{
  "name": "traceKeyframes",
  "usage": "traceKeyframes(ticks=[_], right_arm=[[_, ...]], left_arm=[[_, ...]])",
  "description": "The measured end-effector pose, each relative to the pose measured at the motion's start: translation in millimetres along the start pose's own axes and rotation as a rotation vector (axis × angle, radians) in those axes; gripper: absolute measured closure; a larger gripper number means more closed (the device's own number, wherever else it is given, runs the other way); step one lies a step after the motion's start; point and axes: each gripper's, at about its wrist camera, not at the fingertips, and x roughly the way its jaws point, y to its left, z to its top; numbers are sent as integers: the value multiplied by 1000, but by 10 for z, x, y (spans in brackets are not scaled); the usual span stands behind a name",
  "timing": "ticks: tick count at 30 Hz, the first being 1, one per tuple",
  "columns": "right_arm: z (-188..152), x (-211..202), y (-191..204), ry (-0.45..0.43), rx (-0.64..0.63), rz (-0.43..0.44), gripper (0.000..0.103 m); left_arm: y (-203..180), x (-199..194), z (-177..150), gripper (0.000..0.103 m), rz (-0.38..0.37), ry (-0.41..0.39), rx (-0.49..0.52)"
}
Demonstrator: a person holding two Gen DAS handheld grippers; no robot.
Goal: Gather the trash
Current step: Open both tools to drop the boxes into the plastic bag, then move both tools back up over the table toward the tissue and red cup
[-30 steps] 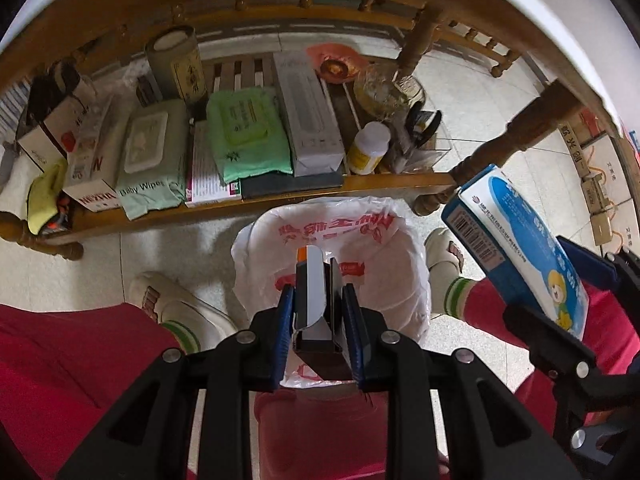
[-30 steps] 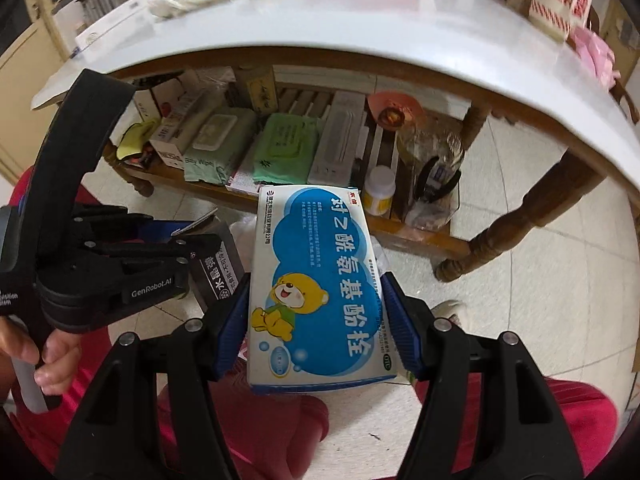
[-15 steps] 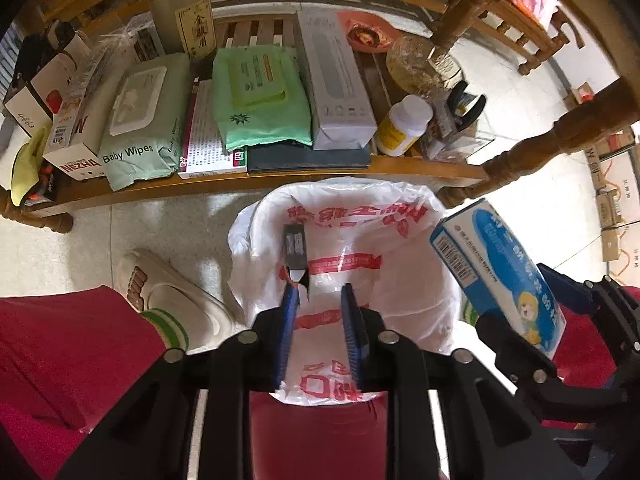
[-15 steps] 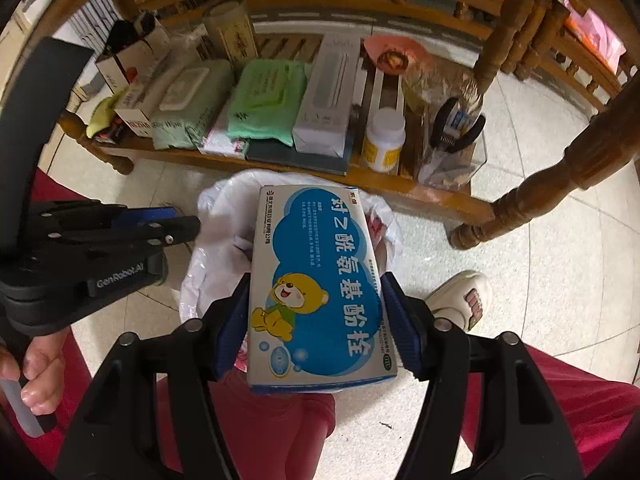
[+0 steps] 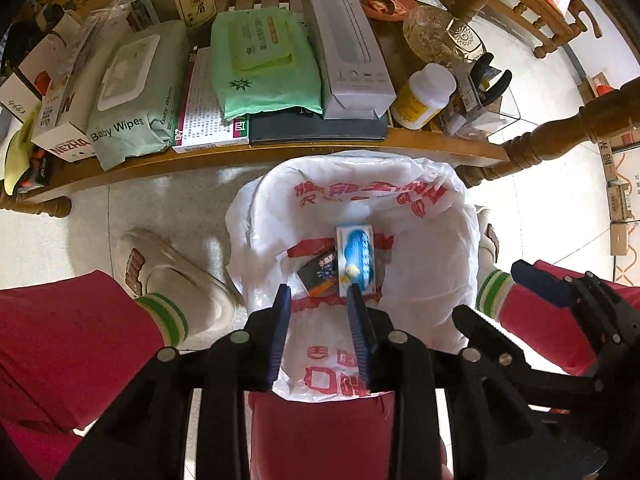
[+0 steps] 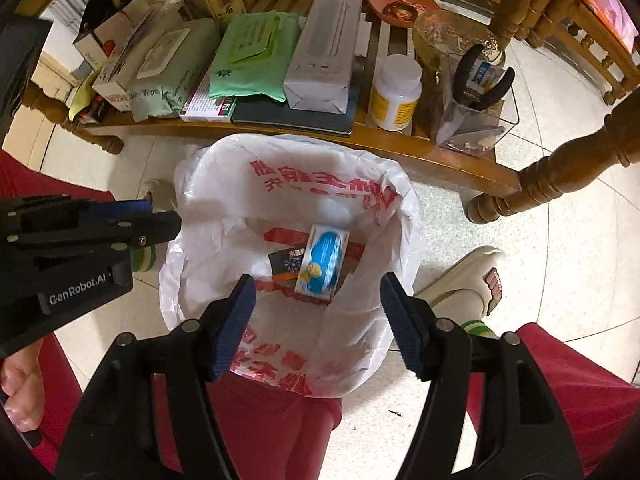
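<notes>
A white plastic bag with red print [image 5: 424,240] [image 6: 208,184] lines a red bin on the floor between a person's feet. Down inside it lie a blue-and-white medicine box [image 5: 356,258] [image 6: 324,260] and a small dark box [image 5: 318,276] [image 6: 285,264], side by side. My left gripper [image 5: 318,300] hangs over the bag's mouth, its jaws opening with nothing between them. My right gripper [image 6: 316,296] also points down into the bag, its jaws opening and empty. The right gripper shows at the right of the left wrist view, the left one at the left of the right wrist view.
A low wooden shelf [image 5: 280,152] beyond the bin carries baby wipes [image 5: 132,96], a green wipes pack [image 5: 260,60], a grey carton [image 5: 348,44], a pill bottle [image 5: 424,96] and pliers in a clear holder [image 6: 480,88]. A turned table leg [image 6: 560,176] stands right. Slippered feet [image 5: 168,272] flank the bin.
Both grippers sank toward the bag. The left one let go of the small dark box, then the right one let go of the blue-and-white box; both boxes now lie in the bag.
</notes>
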Motion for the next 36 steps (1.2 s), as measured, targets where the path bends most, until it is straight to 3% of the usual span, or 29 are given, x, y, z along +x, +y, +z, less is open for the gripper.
traceKeyframes(ticks=[6, 10, 16, 19, 24, 29, 31, 36], right_arm=[[14, -31, 41, -10, -2, 1, 40], [4, -96, 62, -25, -4, 3, 40], [-60, -507, 69, -93, 2, 39, 39], [-99, -892, 30, -164, 6, 67, 25], [-100, -1812, -82, -343, -30, 102, 19], [37, -2686, -195, -506, -93, 129, 7], [116, -3067, -236, -570, -131, 121, 7], [333, -3722, -314, -675, -197, 86, 7]], left_arm=[[0, -19, -16, 72, 8, 2, 4], [-12, -78, -43, 65, 12, -8, 11], [43, -356, -174, 46, 12, -19, 4], [106, -639, -275, 39, -11, -35, -11], [231, -1361, -404, 30, -29, -115, -23], [407, -2336, -272, 23, -58, -218, -23], [486, -2740, -188, 15, -85, -255, -27], [631, -3557, 11, 9, -116, -324, -69]])
